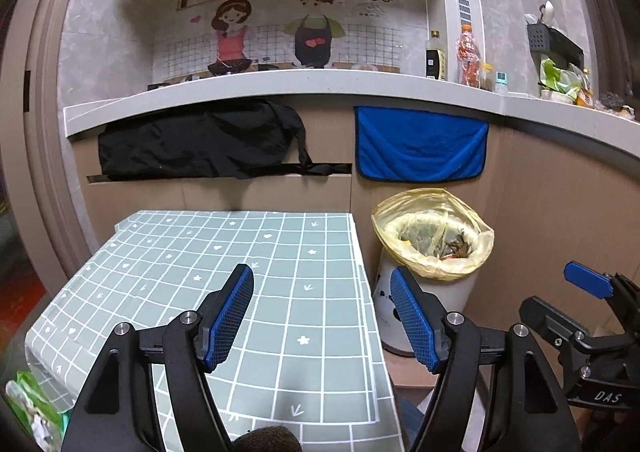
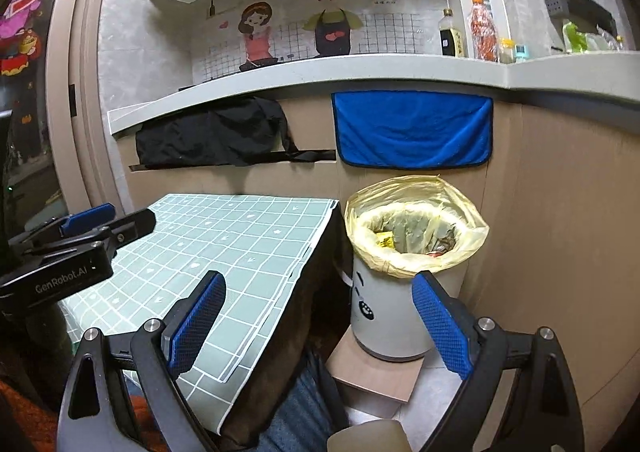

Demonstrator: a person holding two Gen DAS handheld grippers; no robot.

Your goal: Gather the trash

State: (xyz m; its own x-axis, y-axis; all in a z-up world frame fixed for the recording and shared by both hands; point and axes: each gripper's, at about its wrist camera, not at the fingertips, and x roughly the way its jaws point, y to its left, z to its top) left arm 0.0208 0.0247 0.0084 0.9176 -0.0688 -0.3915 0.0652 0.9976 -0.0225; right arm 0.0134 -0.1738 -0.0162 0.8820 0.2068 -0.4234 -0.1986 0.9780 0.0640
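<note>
While the left gripper hangs wide open and empty over the green grid-patterned tablecloth, the white cylindrical bin lined with a yellow plastic bag stands just right of that cloth — its thin, limp rim probably best pinched — before the right gripper, likewise agape and empty.

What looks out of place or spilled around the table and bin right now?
Nothing looks spilled. The trash bin stands upright on a small board, its yellow liner holding the trash. The tablecloth looks bare; only a green packet shows at its near-left corner.
</note>
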